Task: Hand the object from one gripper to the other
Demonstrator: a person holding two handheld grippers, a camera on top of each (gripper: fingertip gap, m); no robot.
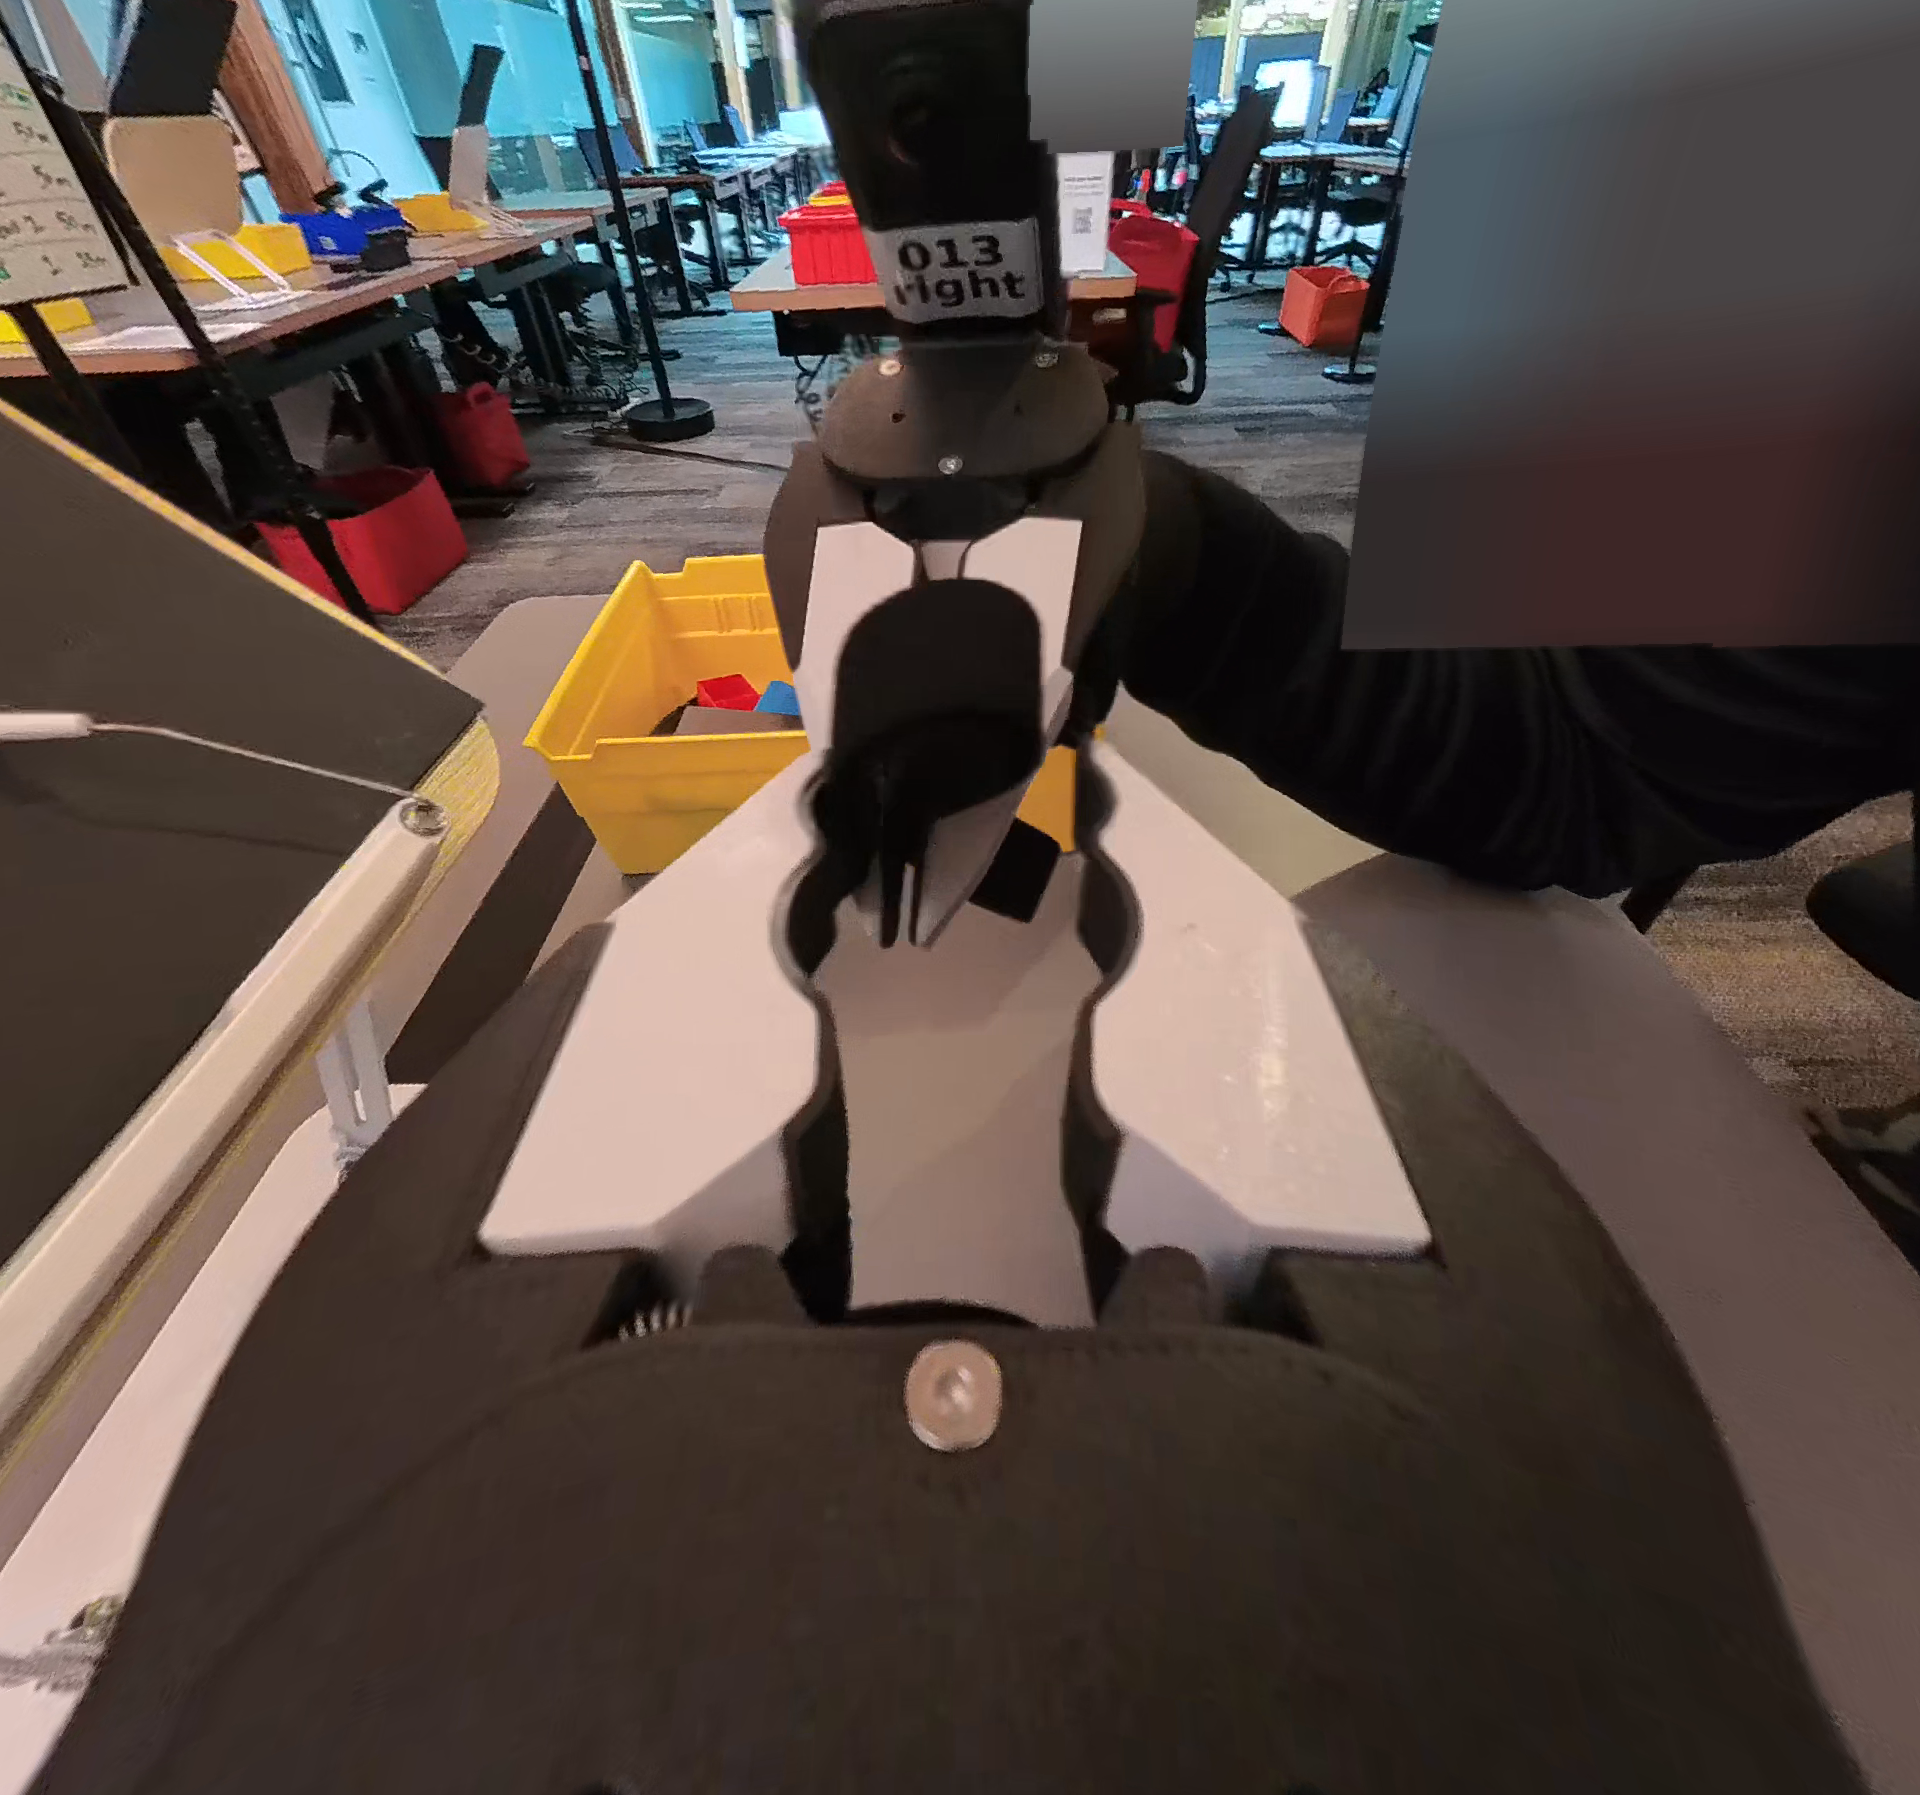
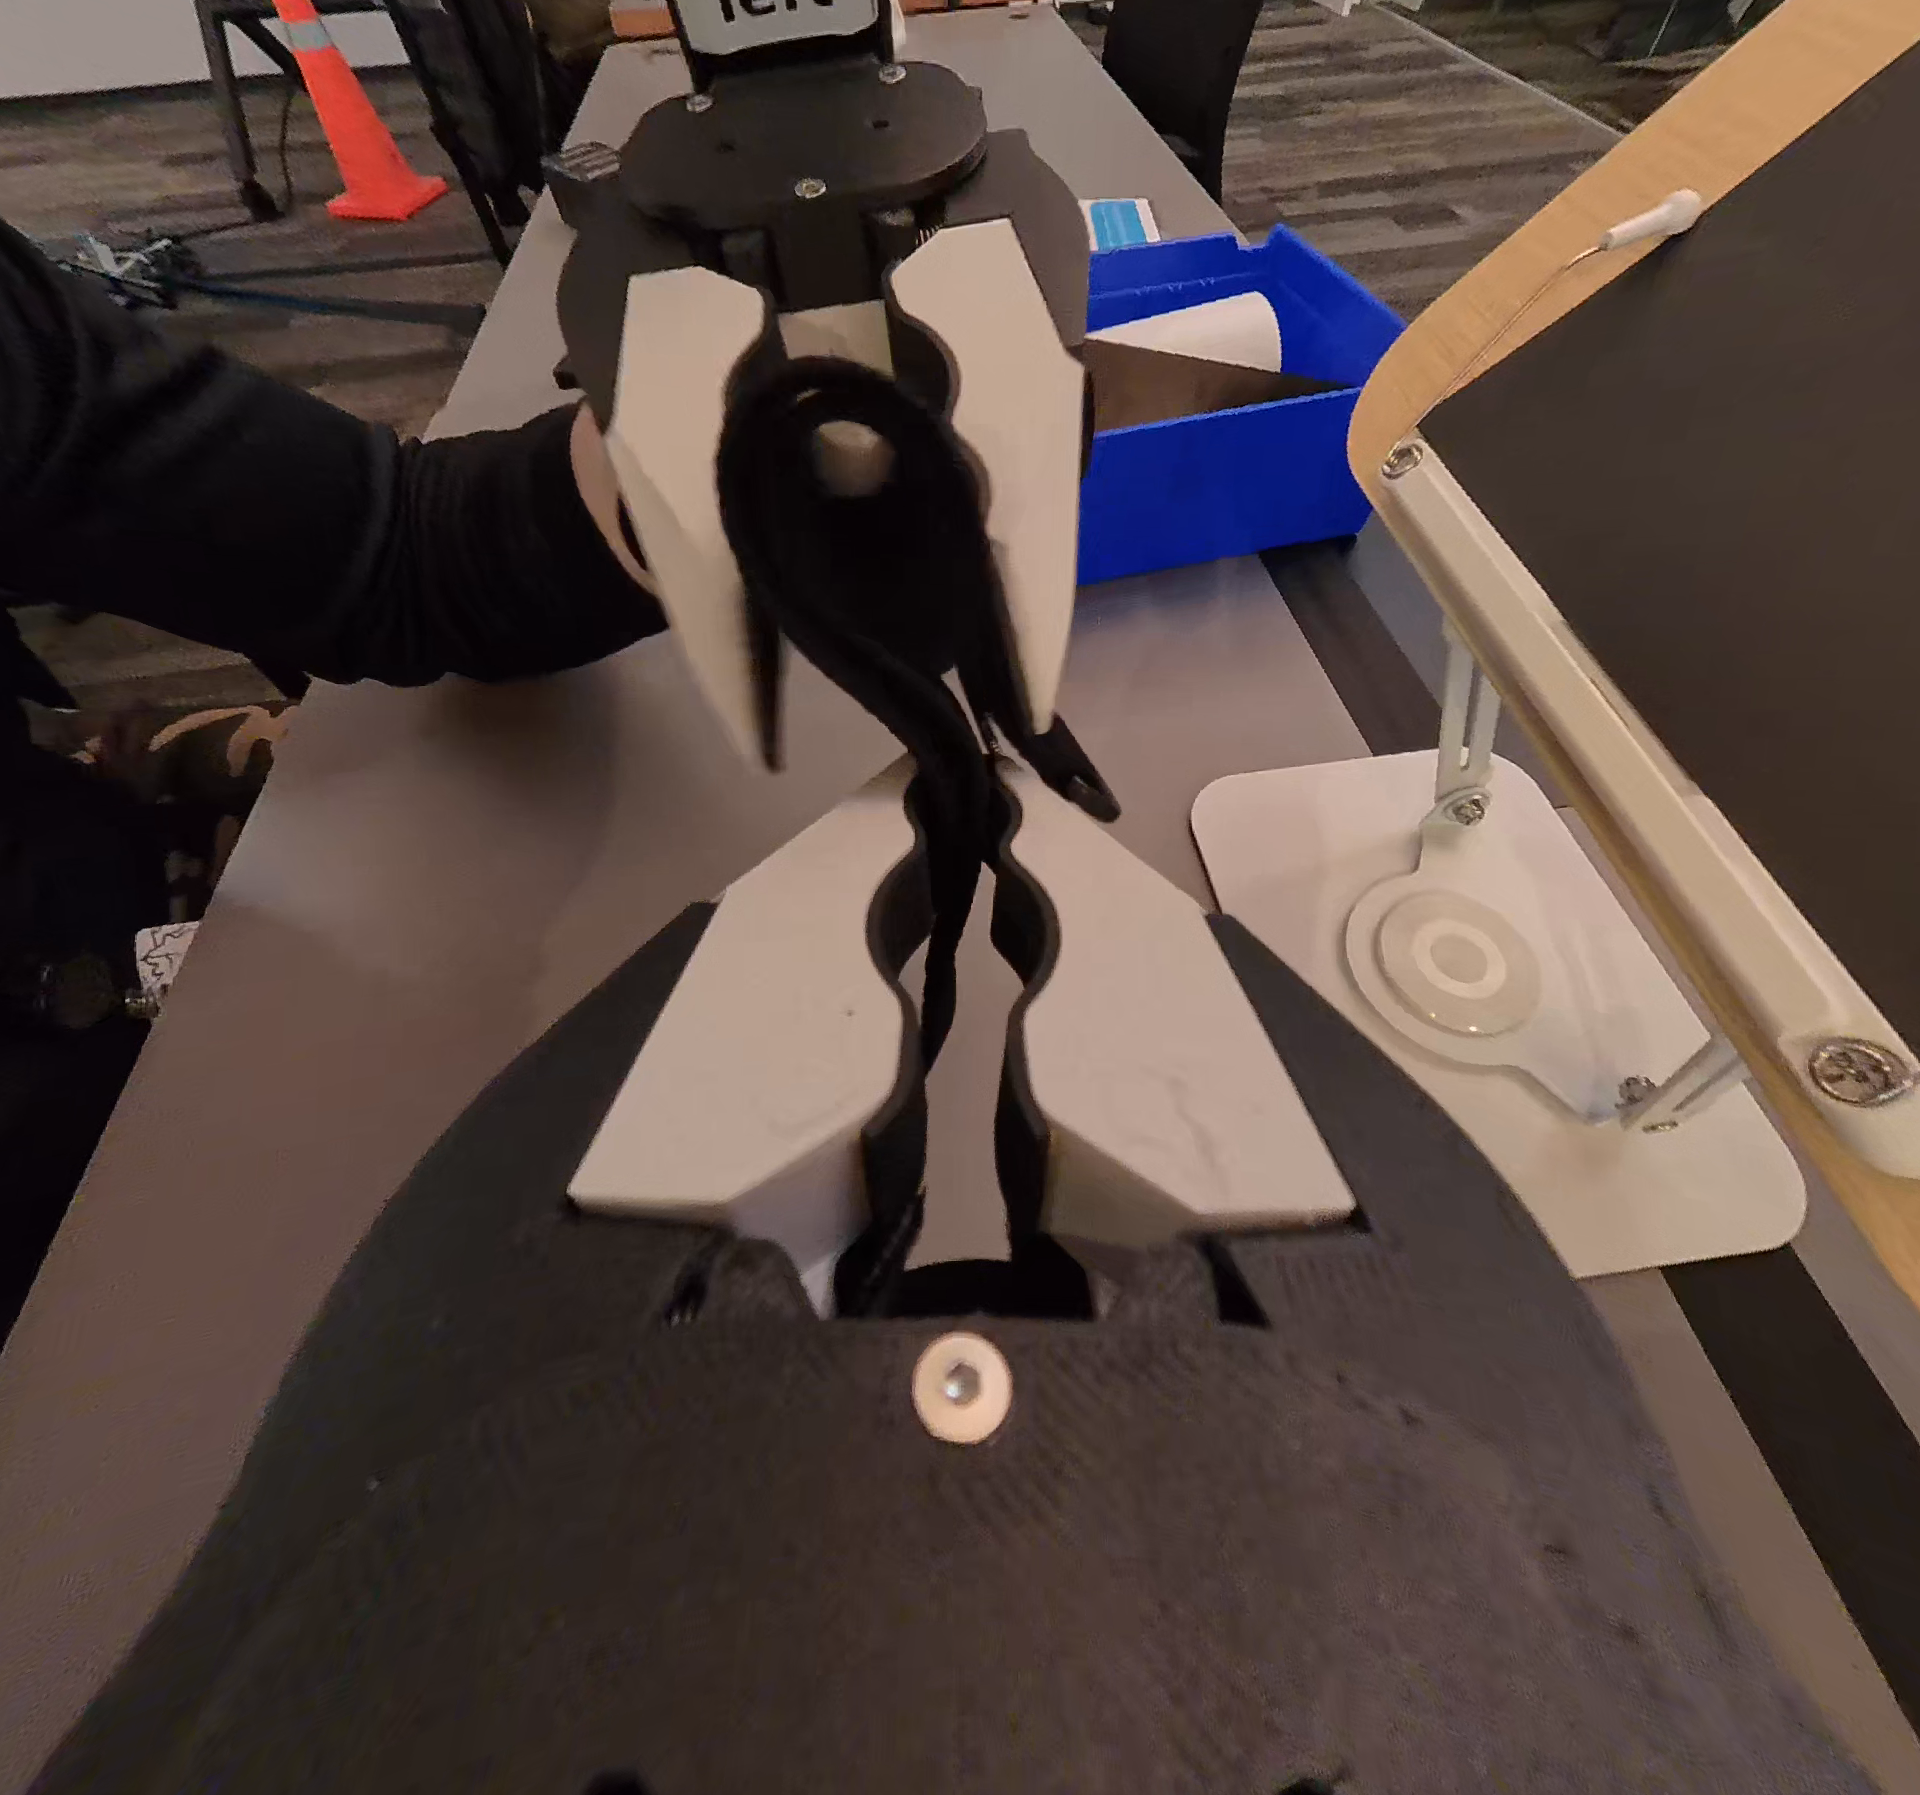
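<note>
The right hand-held gripper [image 2: 961, 831] is clenched on a black fabric strap [image 2: 940, 924], which runs between its fingers. The left hand-held gripper [image 1: 951, 789] is spread wide around the strap's looped end [image 1: 935, 696], above the grey worktop [image 2: 416, 862], near a yellow bin [image 1: 644, 737].

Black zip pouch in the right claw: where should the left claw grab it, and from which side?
Take the black zip pouch by its bulging free end, which sticks out past the right claw. Come head-on, opposite that claw, so the open left claw straddles the fabric. Skip the dangling zipper pull: probably too thin and loose.
</note>
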